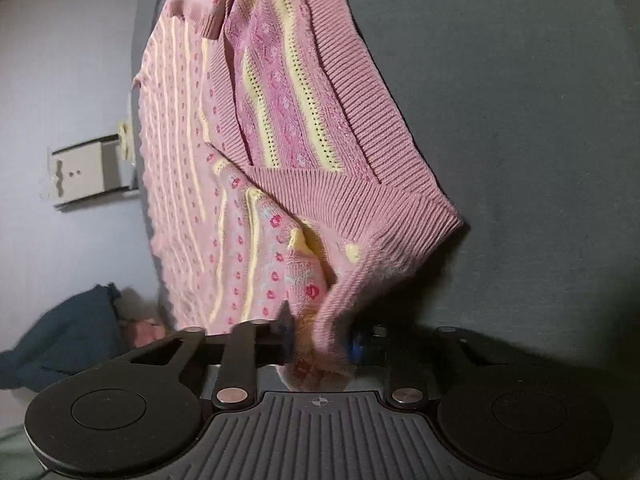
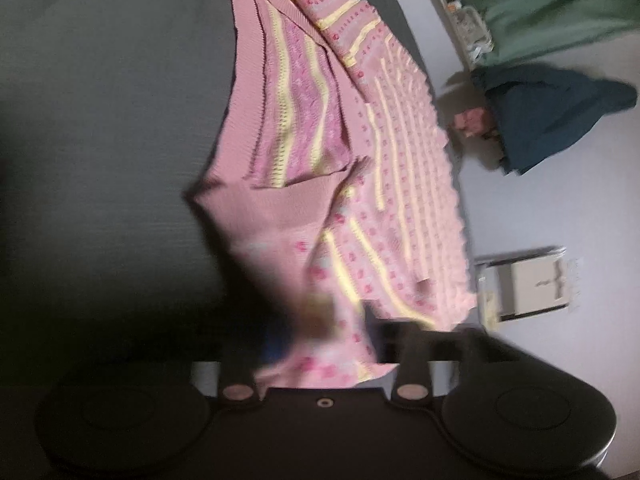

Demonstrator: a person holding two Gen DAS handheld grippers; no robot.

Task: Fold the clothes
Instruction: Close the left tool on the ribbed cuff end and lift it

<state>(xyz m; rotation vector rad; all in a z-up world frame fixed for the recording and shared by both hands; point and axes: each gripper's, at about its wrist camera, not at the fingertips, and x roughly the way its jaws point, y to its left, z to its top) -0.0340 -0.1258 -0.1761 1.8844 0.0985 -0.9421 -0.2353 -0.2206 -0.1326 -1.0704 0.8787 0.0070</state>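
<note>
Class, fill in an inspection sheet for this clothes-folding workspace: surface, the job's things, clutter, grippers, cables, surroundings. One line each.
Surface: dark grey cloth-covered surface, bare beside the garment.
Job's things: pink knitted sweater with yellow stripes and a ribbed hem, partly folded over itself.
Clutter: nothing seen on the surface.
Grippers: left gripper shut on the sweater's edge; right gripper shut on the sweater too, blurred.
Cables: nothing seen.
Surroundings: pale floor; dark blue garment in a heap; flat white box; green fabric.

No readable text, labels, brands or numbers in either view. Only sign: small crosshair mark on left gripper [image 1: 320,344] housing.
</note>
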